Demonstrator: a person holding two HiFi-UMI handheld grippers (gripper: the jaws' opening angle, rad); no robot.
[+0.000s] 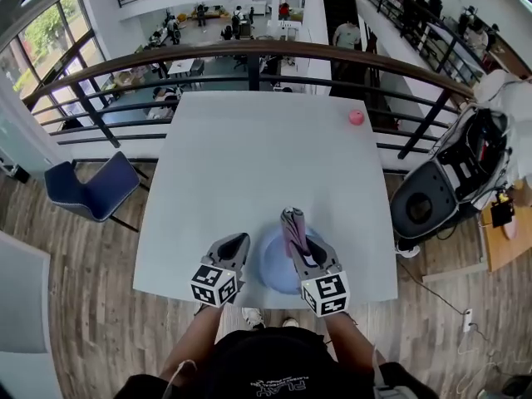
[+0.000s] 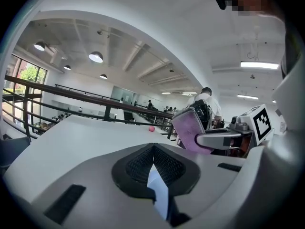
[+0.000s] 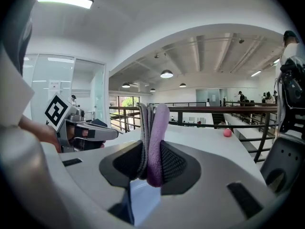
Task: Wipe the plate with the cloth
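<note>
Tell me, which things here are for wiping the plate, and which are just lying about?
For the job: plate; cloth, pinched in the right tool; left tool, shut and empty.
Lying about: pink ball at the far corner of the table; blue chair beside it.

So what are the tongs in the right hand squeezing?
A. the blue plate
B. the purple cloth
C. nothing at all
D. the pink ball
B: the right tongs are shut on the folded purple cloth, which sticks up between their dark pads.
</note>
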